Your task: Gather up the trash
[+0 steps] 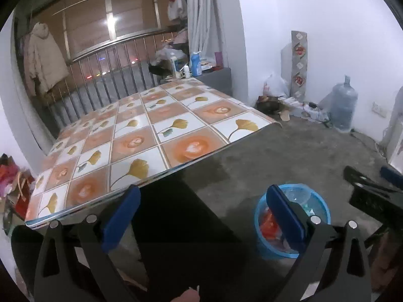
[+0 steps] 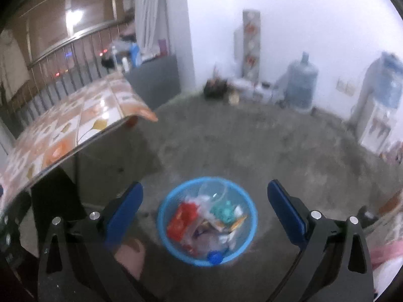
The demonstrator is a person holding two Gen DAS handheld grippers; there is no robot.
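Trash (image 2: 201, 222) fills a blue bin (image 2: 163, 229) on the floor; red packet, teal wrapper, clear cup, blue cap. Both hand-held grippers, left (image 1: 205, 214) and right (image 2: 205, 211), are wide and empty.

Table: my tiled-pattern tabletop (image 1: 141, 130) fills the left.
Far left: pale coat (image 1: 42, 60) hangs by the railing (image 1: 118, 50).
Far right: water jug (image 1: 343, 103) on the concrete floor (image 1: 289, 151), against the white wall.
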